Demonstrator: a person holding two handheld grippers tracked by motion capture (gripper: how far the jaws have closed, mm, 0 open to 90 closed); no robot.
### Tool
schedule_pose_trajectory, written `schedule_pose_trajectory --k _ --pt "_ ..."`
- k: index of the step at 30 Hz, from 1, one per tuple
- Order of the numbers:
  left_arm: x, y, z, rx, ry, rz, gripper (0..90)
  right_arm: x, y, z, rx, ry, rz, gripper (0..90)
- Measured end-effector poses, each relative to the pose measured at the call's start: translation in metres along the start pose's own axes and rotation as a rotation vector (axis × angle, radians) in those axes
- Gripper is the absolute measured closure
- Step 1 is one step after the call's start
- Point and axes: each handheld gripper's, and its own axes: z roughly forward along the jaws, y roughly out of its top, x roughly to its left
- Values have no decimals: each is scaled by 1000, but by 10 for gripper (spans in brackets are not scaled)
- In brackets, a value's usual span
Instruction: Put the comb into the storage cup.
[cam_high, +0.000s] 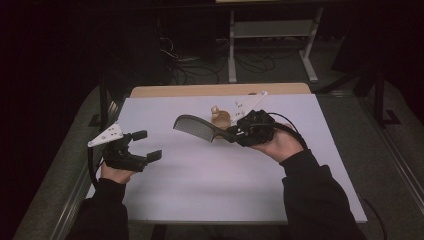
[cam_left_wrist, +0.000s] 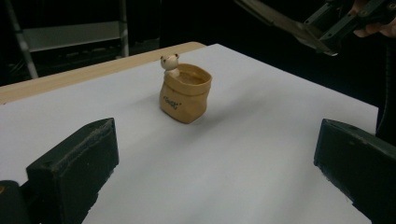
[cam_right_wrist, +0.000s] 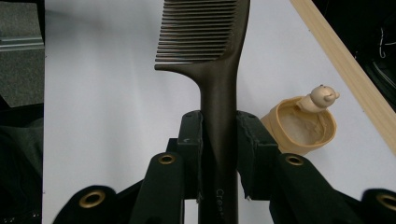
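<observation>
Both jaws of the right gripper (cam_right_wrist: 219, 135) clamp the comb (cam_right_wrist: 212, 51) by its handle, its long axis running out past the small tan pot (cam_high: 220, 118) just beside, while the left gripper (cam_high: 142, 145) hangs wide open and empty, well apart from the pot.

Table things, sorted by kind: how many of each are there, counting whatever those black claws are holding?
Combs: 1, the dark comb, clamped by its handle in the right gripper, held above the table.
Sack-shaped pots: 1, the tan pot with a small bear figure on its rim, standing on the white table.
Handheld grippers: 2, the right one and the left gripper, open, holding nothing.
Total: 4
</observation>
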Motion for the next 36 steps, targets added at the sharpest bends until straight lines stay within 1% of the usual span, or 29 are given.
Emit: schedule_pose_trajectory --k 11,19,26,32,36 --pt "-6 13 12 -8 -29 14 0 -2 5 -3 -23 -13 -1 712" --pt "-15 22 24 -6 -65 33 0 -3 5 -2 -31 -17 -1 712" --pt "-22 31 37 -16 -97 34 0 -3 8 -1 -48 -19 -3 712" --pt "-28 39 48 -21 -124 41 0 -3 12 0 -78 -24 -6 712" --pt "-30 44 53 -32 -141 32 0 -3 14 1 -93 -27 -8 712"
